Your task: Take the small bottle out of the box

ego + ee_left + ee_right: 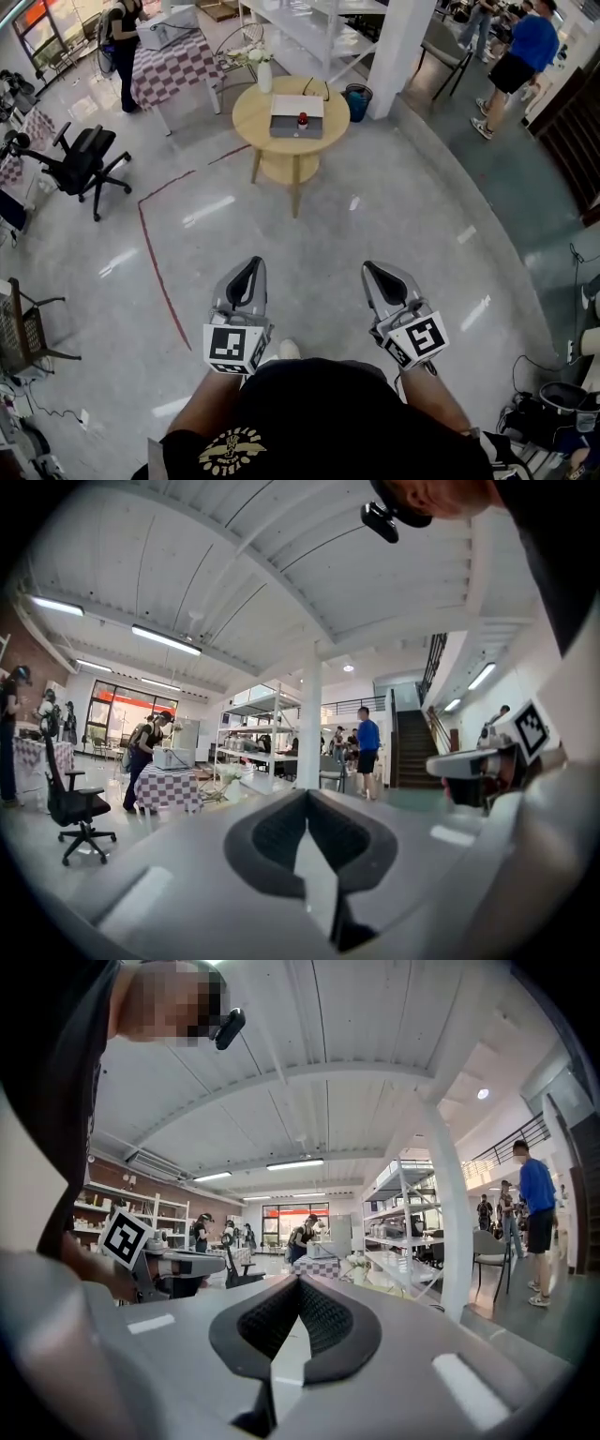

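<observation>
A round wooden table (251, 114) stands far ahead in the head view. A flat grey box (286, 127) lies on it, with a small red-topped bottle (303, 120) standing in or on it; I cannot tell which. My left gripper (250, 266) and right gripper (373, 271) are held side by side close to my body, well short of the table, pointing level toward it. Both are shut with nothing between the jaws. In the left gripper view the left gripper (307, 799) shows its tips meeting. In the right gripper view the right gripper (298, 1283) shows the same.
A black office chair (84, 159) stands to the left and a checked-cloth table (178, 66) at the back left. A white pillar (403, 47) and blue bucket (357, 98) are right of the round table. A red line (155, 262) crosses the polished floor. People stand at the back.
</observation>
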A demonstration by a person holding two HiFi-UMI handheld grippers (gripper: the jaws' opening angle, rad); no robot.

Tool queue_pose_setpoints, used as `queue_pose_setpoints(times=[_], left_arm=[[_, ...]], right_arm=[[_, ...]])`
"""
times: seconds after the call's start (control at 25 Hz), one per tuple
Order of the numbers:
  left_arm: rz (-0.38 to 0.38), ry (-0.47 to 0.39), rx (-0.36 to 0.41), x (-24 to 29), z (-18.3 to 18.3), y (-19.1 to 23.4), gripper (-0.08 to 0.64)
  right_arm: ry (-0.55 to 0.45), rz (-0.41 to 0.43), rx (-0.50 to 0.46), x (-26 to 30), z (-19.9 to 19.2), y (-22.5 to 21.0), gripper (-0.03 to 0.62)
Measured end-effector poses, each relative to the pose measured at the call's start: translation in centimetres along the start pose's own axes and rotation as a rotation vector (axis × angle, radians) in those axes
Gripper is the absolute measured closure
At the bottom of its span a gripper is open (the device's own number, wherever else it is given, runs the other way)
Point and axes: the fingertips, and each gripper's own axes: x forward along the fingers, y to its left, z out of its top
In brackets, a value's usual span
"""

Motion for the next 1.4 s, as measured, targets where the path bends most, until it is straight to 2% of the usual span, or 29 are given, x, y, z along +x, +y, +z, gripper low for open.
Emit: queue_pose_setpoints(times=[0.2,0.4,0.56,0.84,1.12,1.4], left_arm=[[-0.014,0.029,-0.023,0.4,-1.6,2.7,0.560],[-0.022,0.034,-0.067,0.5,-1.7,3.9,0.560],[-0.038,0.021,-0.050,0.8,-1.8,4.3,0.560],[-0.008,0.042,-0.100,-0.6,-3.3,5.5,0.560],[0.019,0.038,-0.117,-1.6,-4.0,6.6,0.560],[0.027,0.042,-0.105,-0.3,-3.2,5.8,0.560]], right_arm=[[-0.012,-0.026,0.008,2.4,0.1,1.1,0.584],[0.003,-0.043,0.001,2.9,0.4,1.8,0.584],[0.000,-0.061,0.022,2.8,0.6,1.6,0.584],[0.027,-0.028,0.017,3.1,0.3,3.1,0.584],[0.040,-0.008,0.005,3.9,0.4,3.9,0.584],[0.041,-0.001,0.019,3.8,-0.1,2.1,0.584]])
